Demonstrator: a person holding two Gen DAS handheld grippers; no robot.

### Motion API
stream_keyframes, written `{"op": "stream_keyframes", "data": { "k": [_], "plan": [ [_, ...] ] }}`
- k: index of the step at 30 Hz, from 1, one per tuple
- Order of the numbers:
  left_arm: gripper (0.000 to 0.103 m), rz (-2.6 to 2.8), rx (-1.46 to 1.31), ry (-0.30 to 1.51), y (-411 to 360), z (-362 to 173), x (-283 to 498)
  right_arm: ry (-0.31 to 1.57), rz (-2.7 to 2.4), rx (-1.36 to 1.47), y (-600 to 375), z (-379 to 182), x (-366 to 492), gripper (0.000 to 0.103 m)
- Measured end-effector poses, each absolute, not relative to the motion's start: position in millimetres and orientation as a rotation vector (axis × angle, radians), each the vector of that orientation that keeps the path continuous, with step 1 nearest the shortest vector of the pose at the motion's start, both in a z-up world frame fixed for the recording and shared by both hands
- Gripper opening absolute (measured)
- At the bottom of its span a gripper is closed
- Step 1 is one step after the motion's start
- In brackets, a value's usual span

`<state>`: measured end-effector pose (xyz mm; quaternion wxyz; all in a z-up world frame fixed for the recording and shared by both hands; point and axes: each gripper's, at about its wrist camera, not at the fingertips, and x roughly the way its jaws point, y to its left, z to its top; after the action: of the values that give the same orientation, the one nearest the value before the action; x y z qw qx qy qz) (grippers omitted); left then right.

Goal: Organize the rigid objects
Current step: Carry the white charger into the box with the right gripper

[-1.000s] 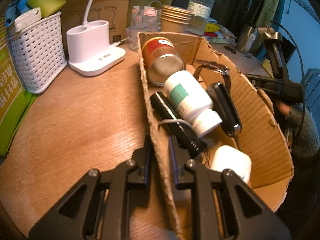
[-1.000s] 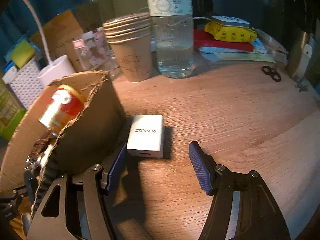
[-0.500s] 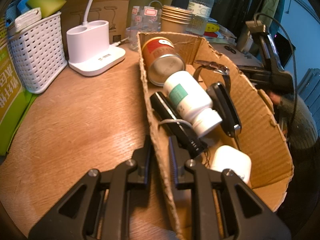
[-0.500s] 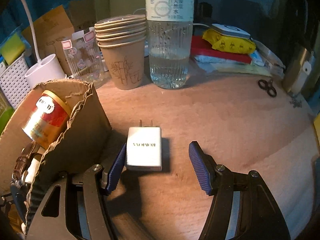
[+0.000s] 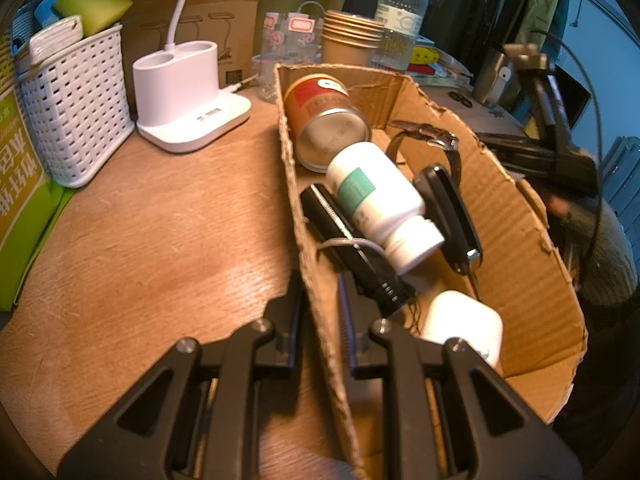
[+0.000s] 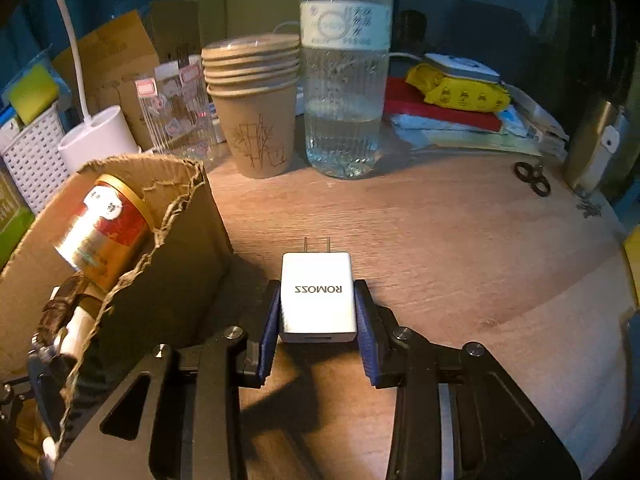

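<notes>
My left gripper (image 5: 320,300) is shut on the near left wall of the torn cardboard box (image 5: 520,240). Inside the box lie a red-gold can (image 5: 324,120), a white pill bottle (image 5: 376,196), a black flashlight (image 5: 352,252), a car key (image 5: 452,216), a watch (image 5: 436,140) and a white earbud case (image 5: 464,328). On the wooden table to the right of the box (image 6: 172,280) lies a white charger (image 6: 316,280), prongs pointing away. My right gripper (image 6: 318,308) straddles it. Its jaws are closing, and the blue pads (image 6: 270,320) meet the charger's two sides.
A stack of paper cups (image 6: 256,112) and a water bottle (image 6: 344,80) stand behind the charger. Small scissors (image 6: 532,178) and a yellow pack (image 6: 456,92) lie at the back right. A white lamp base (image 5: 188,96) and a white basket (image 5: 72,108) stand left of the box.
My right gripper slid forward around the charger, and its jaws came in from wide apart onto the charger's sides. The left gripper and the box stayed still.
</notes>
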<state>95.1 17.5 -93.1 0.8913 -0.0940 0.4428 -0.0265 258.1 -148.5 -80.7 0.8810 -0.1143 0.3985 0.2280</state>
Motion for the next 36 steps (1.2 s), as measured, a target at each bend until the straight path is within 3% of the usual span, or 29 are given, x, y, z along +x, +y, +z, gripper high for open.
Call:
{"op": "stream_keyframes", "data": {
  "k": [13, 36],
  "plan": [
    [0.018, -0.055, -0.195, 0.919, 17.3, -92.8, 94.9, 0.699, 0.492, -0.218, -161.8, -29.8, 208.8, 0.037],
    [0.018, -0.056, -0.196, 0.919, 17.8, -93.0, 95.1, 0.617, 0.69, -0.28, -119.9, -1.9, 125.6, 0.037]
  ]
}}
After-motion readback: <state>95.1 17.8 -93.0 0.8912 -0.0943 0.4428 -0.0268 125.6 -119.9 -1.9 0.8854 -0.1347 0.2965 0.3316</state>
